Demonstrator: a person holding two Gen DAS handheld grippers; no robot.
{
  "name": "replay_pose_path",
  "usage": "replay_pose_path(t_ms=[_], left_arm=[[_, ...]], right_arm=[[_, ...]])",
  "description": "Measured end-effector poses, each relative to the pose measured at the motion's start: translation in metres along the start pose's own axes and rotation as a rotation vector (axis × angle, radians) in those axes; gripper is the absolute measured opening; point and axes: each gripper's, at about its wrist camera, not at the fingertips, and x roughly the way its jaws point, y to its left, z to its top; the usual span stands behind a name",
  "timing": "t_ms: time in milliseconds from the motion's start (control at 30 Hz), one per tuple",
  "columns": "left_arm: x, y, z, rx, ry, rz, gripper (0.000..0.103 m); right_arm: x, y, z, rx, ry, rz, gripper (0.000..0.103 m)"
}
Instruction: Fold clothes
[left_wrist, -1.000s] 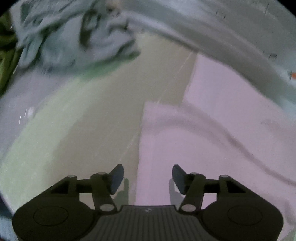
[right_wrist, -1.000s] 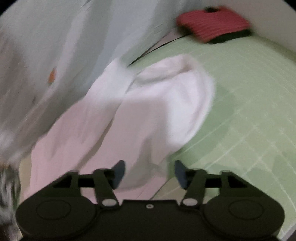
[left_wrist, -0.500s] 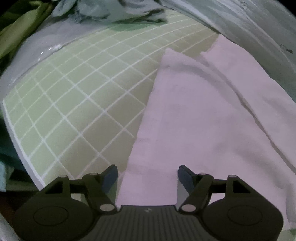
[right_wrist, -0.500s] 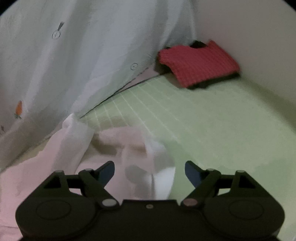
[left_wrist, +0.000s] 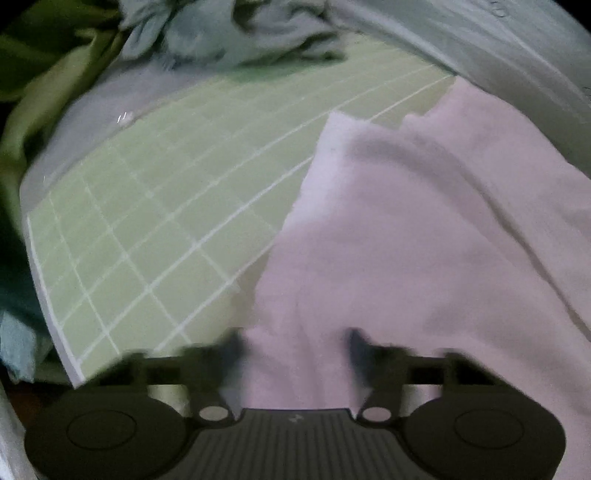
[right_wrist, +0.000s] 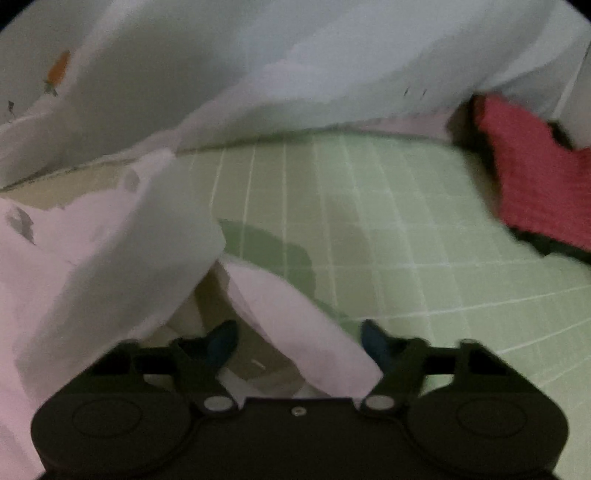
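The pale pink cotton garment (left_wrist: 424, 236) is lying spread over the right part of the light green mat with a white grid (left_wrist: 155, 221), and the left tongs (left_wrist: 295, 343) are hovering with fingers apart over its near edge, gripping nothing. The right tongs (right_wrist: 299, 339) are also standing apart, with a raised pink fold of the same garment (right_wrist: 295, 317) running between the blue-tipped fingers (right_wrist: 223, 341) without being clamped. A crumpled grey-blue cloth heap (left_wrist: 221, 33) is sitting at the mat's far edge, a white printed sheet (right_wrist: 258, 66) is hanging behind, and a red knitted textile (right_wrist: 535, 177) is lying at the far right.
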Motion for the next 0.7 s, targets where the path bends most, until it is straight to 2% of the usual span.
replay_pose_path(t_ms=[33,67,100,200,300,400,467,500,567,667,700], left_arm=[[0.001,-0.001,0.003,-0.008,0.008,-0.012,0.01],[0.003,-0.004,0.007,-0.007,0.009,-0.008,0.009],[0.004,-0.008,0.01,0.004,0.002,-0.006,0.009],[0.001,-0.019,0.024,0.022,-0.042,-0.035,0.008],[-0.015,-0.038,0.042,0.044,-0.129,-0.081,0.008],[-0.037,-0.05,0.052,0.093,-0.227,-0.095,0.008],[-0.046,-0.054,0.054,0.126,-0.276,-0.084,0.008],[-0.043,-0.053,0.056,0.139,-0.282,-0.074,0.008],[-0.034,-0.042,0.054,0.125,-0.254,-0.084,0.008],[-0.019,-0.021,0.048,0.077,-0.191,-0.086,0.008],[-0.017,-0.015,0.045,0.077,-0.18,-0.084,0.008]], right_arm=[[0.002,0.0,-0.002,-0.004,-0.015,-0.013,0.025],[0.002,-0.002,-0.001,0.001,-0.028,0.003,0.016],[-0.002,-0.006,0.001,0.033,-0.058,0.022,0.013],[-0.032,-0.01,0.013,0.082,-0.202,0.017,0.009],[-0.09,-0.018,0.028,0.118,-0.408,-0.091,0.007],[-0.17,-0.041,0.024,0.261,-0.638,-0.217,0.007],[-0.216,-0.064,0.005,0.407,-0.719,-0.272,0.007],[-0.226,-0.077,-0.008,0.476,-0.71,-0.269,0.007],[-0.221,-0.095,-0.036,0.549,-0.632,-0.289,0.007],[-0.186,-0.108,-0.09,0.574,-0.419,-0.33,0.008],[-0.174,-0.114,-0.111,0.626,-0.357,-0.309,0.008]])
